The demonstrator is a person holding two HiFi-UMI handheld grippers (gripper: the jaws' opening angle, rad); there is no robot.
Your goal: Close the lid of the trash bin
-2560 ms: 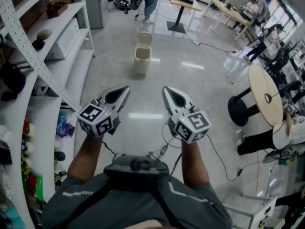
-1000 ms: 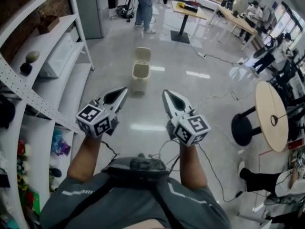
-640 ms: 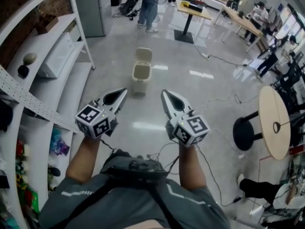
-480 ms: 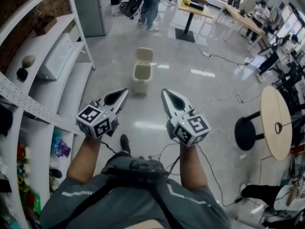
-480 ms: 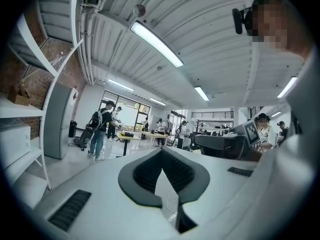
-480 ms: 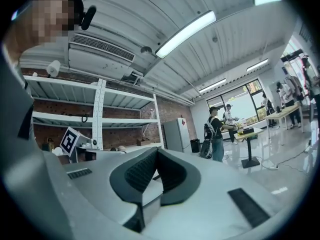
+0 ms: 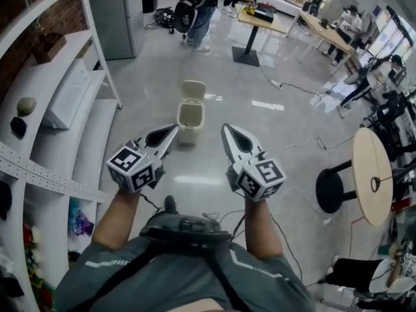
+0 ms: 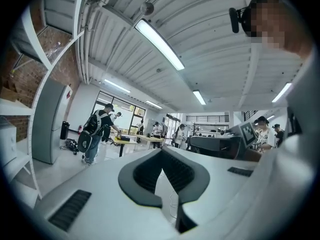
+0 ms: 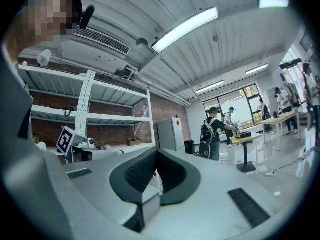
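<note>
Head view, bin: the trash bin (image 7: 189, 119) stands on the grey floor (image 7: 273, 135) ahead of the person, between the white shelves (image 7: 62, 106) and the round table (image 7: 372, 174); its lid (image 7: 194, 90) is tipped up and back, so the mouth is open

Head view, grippers: the left gripper (image 7: 168, 134) and right gripper (image 7: 230, 135) are held side by side, tips forward; the bin shows just past the left one's tip, but it sits low on the floor and I judge it out of reach

Head view, change: over the last moments the bin has grown larger and dropped lower in the picture, and the shelves have slid by; a shoe (image 7: 170, 205) now shows mid-stride; the lid is as open as before and the grippers keep their pose

Meaning for the task: the walk-up is still under way; nothing is touched and the closing is not begun; I judge one gripper must get behind the upright lid to tip it forward

Left gripper view: the left gripper (image 8: 161, 154) has its jaw tips meeting and grips nothing; the hollow behind them shows only floor and a cable (image 8: 172, 204); no bin here

Right gripper view: the right gripper (image 9: 156, 154) is likewise closed tip to tip and empty; a pale boxy shape (image 9: 146, 196) shows through the hollow; it may be the bin, I cannot tell
</note>
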